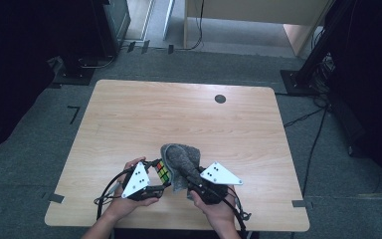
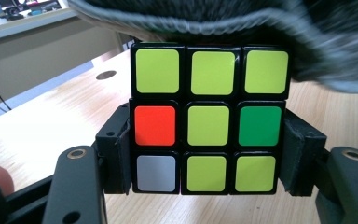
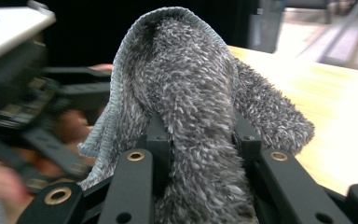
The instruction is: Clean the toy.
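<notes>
**Cube clamped left, cloth clamped right, both meeting over near table edge**

Left gripper had its 2 jaws pressed on opposite sides of the Rubik's cube, pads on the middle and bottom rows. Cube sat square between the jaws, face toward the left gripper view camera: 6 yellow-green stickers, 1 orange-red at middle left, 1 green at middle right, 1 grey-white at bottom left. In the high view the cube was just past the left gripper's tip, lifted off the wooden table, near its front edge.

Right gripper was closed on a bunched grey fluffy cloth. Cloth stood up between the 2 jaws, folded over at the top, spilling out to both sides. Hemmed edge ran down the left side in the right gripper view.

Relative position: cloth was right beside the cube on its right and draped over its top; in the left gripper view the cloth hung across the cube's top edge, apparently touching it. Right gripper came in from the lower right, angled toward the cube.

Both hands held the grippers near the table's front edge. Round dark grommet sat at the far side of the table, well apart.
</notes>
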The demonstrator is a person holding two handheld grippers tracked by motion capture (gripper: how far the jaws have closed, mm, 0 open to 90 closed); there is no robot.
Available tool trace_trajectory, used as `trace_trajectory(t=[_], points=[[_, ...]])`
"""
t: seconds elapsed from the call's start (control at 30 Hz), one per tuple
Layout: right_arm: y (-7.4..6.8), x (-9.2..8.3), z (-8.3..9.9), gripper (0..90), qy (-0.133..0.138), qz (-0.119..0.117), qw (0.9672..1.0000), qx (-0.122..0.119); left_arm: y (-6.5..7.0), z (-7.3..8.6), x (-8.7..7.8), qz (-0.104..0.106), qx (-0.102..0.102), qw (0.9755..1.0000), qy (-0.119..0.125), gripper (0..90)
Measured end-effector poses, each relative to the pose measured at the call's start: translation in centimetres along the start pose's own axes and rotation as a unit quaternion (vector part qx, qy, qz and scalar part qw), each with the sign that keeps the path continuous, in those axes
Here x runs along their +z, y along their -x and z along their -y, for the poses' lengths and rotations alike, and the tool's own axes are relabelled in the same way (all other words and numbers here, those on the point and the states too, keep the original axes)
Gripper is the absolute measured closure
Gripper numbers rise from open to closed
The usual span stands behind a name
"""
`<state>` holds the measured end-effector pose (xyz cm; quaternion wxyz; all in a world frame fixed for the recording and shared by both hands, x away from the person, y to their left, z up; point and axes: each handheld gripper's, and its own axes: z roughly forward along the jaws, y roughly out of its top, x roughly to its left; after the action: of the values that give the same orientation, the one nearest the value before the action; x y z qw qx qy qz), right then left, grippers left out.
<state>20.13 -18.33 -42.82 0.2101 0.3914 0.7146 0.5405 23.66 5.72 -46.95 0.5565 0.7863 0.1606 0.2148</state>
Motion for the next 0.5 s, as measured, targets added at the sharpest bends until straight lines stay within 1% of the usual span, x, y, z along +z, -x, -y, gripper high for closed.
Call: trace_trajectory(t=[0.07, 0.13, 0.2, 0.23, 0.3, 0.37, 0.43, 0.5], points=[[0.7, 0.1, 0.1, 68.4, -0.01, 0.017, 0.9998, 0.003, -0.2, 0.0, 0.0, -0.001, -0.003, 1.0, 0.001, 34.4], [1.6, 0.2, 0.3, 68.4, -0.024, 0.03, 0.9991, 0.02, -0.2, 0.1, 0.1, -0.003, -0.003, 1.0, -0.005, 34.4], [2.0, 0.2, 0.4, 68.5, -0.024, 0.032, 0.9985, 0.037, 0.0, 0.3, 0.3, -0.008, 0.008, 0.9998, -0.015, 34.4], [2.1, 0.0, 0.3, 68.5, -0.02, 0.03, 0.9985, 0.041, 0.3, 0.3, 0.6, -0.011, 0.02, 0.9995, -0.023, 34.4], [1.8, -0.5, -0.1, 68.5, 0.003, 0.018, 0.9989, 0.044, 0.8, 0.3, 0.8, -0.013, 0.038, 0.9987, -0.032, 34.4], [1.2, -0.8, -0.6, 68.4, 0.02, 0.0, 0.9992, 0.035, 1.2, 0.3, 1.0, -0.007, 0.05, 0.9982, -0.034, 34.4], [0.4, -1.0, -0.9, 68.4, 0.029, -0.014, 0.9991, 0.027, 1.5, 0.2, 1.1, -0.003, 0.054, 0.998, -0.033, 34.4], [-0.1, -0.9, -1.0, 68.4, 0.026, -0.027, 0.9991, 0.019, 1.7, 0.0, 1.1, 0.0, 0.051, 0.9983, -0.029, 34.4]])
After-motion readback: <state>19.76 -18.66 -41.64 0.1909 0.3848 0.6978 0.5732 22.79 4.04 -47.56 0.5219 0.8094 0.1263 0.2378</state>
